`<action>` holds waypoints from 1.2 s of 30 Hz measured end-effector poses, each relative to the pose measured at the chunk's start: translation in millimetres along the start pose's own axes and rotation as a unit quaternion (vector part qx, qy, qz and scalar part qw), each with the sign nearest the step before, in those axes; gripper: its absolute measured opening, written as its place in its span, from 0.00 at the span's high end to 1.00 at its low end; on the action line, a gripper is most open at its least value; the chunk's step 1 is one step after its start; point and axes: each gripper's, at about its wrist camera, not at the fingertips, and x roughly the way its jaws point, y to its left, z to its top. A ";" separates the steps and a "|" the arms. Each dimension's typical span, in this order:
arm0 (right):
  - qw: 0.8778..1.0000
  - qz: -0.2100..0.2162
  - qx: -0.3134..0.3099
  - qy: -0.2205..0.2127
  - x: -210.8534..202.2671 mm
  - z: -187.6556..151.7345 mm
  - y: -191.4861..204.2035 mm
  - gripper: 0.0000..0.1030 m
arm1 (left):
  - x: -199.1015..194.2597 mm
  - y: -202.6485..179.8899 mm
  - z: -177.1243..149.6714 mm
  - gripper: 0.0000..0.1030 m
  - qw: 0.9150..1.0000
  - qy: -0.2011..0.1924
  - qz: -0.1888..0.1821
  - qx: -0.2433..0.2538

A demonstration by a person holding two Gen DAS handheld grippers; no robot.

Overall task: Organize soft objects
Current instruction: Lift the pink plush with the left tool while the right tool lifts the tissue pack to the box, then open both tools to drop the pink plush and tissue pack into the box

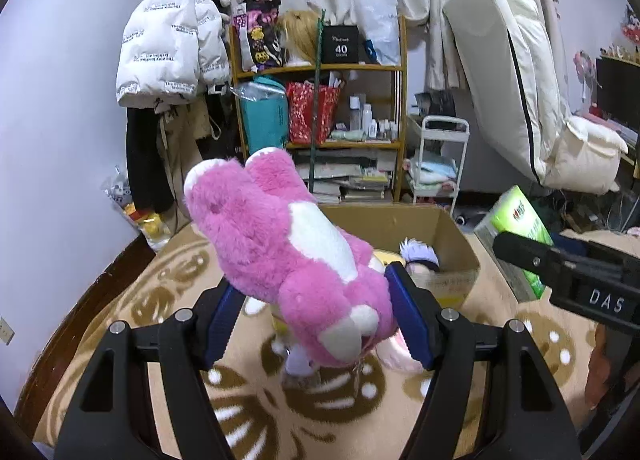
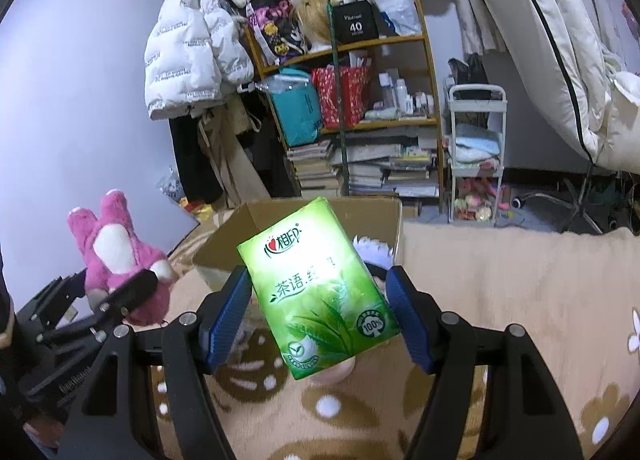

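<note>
We see left gripper point(image 1: 316, 316) clamping pink plush point(image 1: 288, 244), long axis pointing away-left; right gripper point(image 2: 320, 312) clamping upright tissue pack point(image 2: 316, 292); cardboard box point(image 1: 452, 236) beyond.

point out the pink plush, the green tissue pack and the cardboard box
pink plush point(image 1: 260, 236): left wrist view, furry back
green tissue pack point(image 2: 320, 288): right wrist view, printed front
cardboard box point(image 1: 452, 236): left wrist view, right wall

Home bedroom: patterned blanket point(image 1: 120, 300) near; hung puffer jacket point(image 1: 168, 40) far left; cluttered wooden shelf point(image 1: 320, 108) far; propped mattress point(image 1: 512, 60) far right.
</note>
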 end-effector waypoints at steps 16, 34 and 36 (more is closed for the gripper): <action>0.999 0.007 -0.041 -0.023 29.9 28.0 5.7 0.29 | 45.6 16.6 38.9 0.32 1.000 -0.023 0.005 0.001; 0.999 0.008 -0.029 0.042 78.9 15.9 -8.3 0.54 | 119.9 -6.1 28.7 0.31 0.998 0.054 -0.039 0.003; 0.999 0.012 -0.025 0.040 77.3 15.4 -9.3 0.54 | 125.1 -5.9 27.0 0.31 0.997 0.062 -0.040 -0.002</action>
